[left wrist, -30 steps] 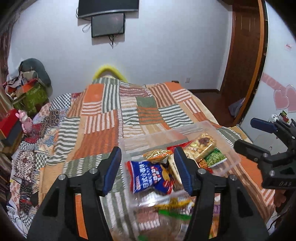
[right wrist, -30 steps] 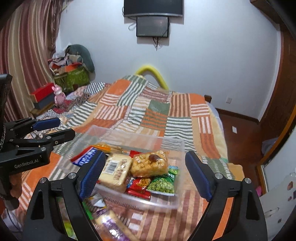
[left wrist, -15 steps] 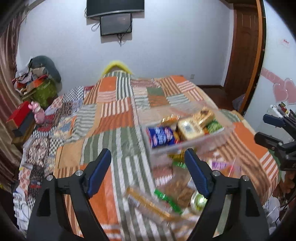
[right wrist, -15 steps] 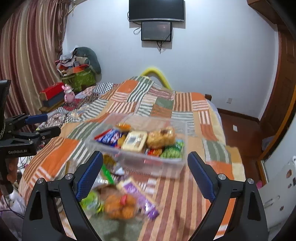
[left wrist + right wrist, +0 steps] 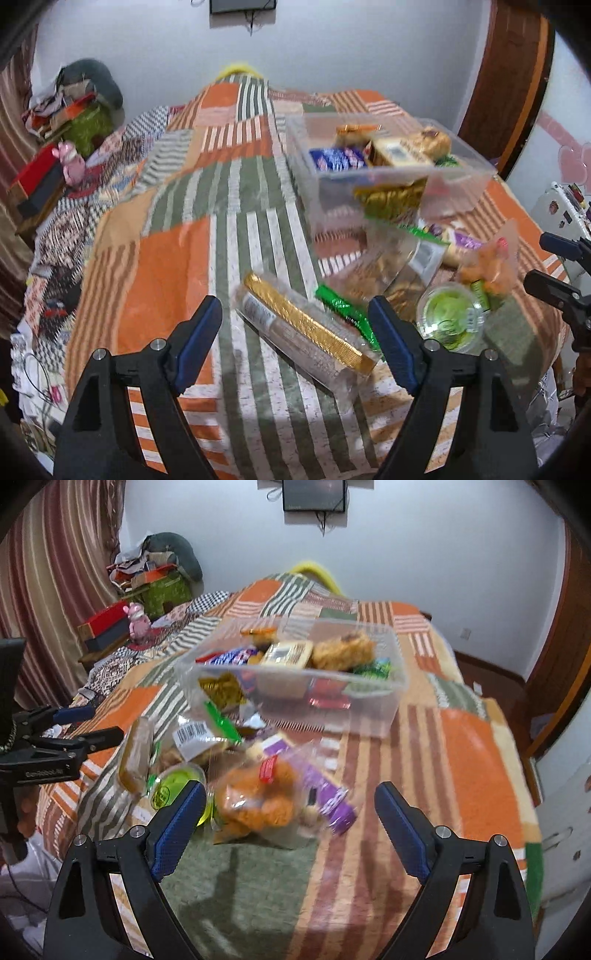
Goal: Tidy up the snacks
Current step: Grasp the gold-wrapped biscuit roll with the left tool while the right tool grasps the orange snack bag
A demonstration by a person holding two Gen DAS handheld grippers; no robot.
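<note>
Fingers (image 5: 201, 336) of both grippers are hanging released over loose snacks (picking stage); next: left needs closing on gold-strip pack (image 5: 303, 328).

Two wrist fisheyes, angled down, near, sharing snack pile (image 5: 417, 266) on bed (image 5: 461, 746)

Motion blur smeared the loose snack packets (image 5: 258, 801) beside the clear tub (image 5: 369, 716), their printed labels stayed unreadable, and the wall screen (image 5: 242, 5) was cropped by the top edge.

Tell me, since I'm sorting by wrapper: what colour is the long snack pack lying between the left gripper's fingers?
Gold, inside clear plastic: the long snack pack. Left wrist view.
</note>
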